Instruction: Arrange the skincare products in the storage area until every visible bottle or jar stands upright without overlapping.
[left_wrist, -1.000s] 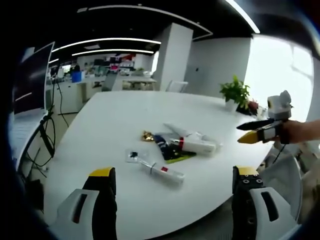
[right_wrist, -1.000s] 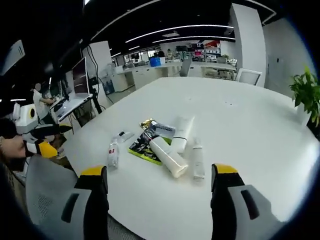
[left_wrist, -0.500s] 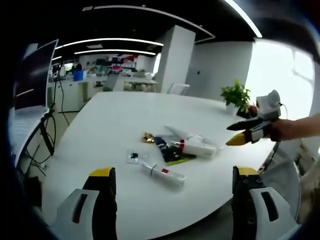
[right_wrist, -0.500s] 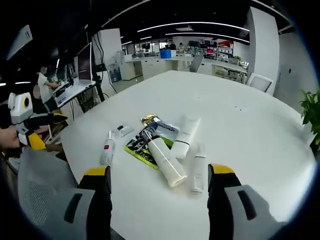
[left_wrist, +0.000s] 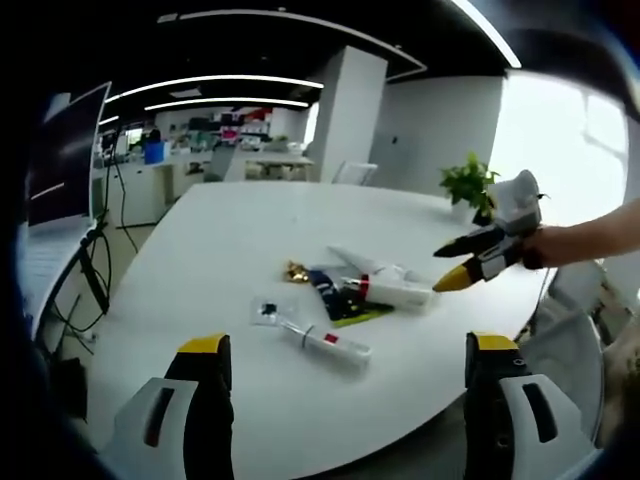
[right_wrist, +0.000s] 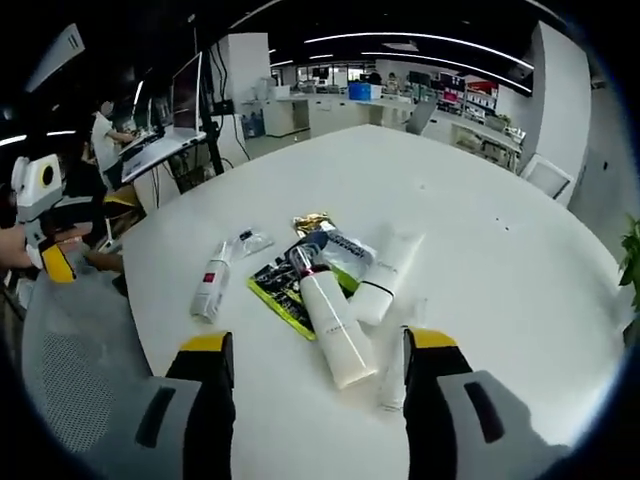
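Skincare products lie flat in a loose pile on the white table (left_wrist: 230, 240). In the right gripper view, a large white bottle (right_wrist: 335, 320) with a dark cap lies beside a white tube (right_wrist: 385, 280), over a green sachet (right_wrist: 272, 298) and a dark sachet (right_wrist: 335, 248). A small clear bottle (right_wrist: 393, 378) lies by my right jaw. A small red-labelled bottle (right_wrist: 212, 290) lies apart to the left. My right gripper (right_wrist: 320, 390) hangs open just above the large bottle and also shows as the right gripper (left_wrist: 468, 264). My left gripper (left_wrist: 350, 400) is open, short of the red-labelled bottle (left_wrist: 325, 340).
A clear packet (right_wrist: 250, 240) and a gold packet (right_wrist: 315, 222) lie by the pile. A grey mesh chair (right_wrist: 70, 370) stands at the table's near edge. A potted plant (left_wrist: 470, 185) sits at the far side. Desks and a monitor (left_wrist: 60, 160) stand beyond.
My right gripper has moved in over the table toward the pile, so the products loom larger in its view. My left gripper has stayed where it was.
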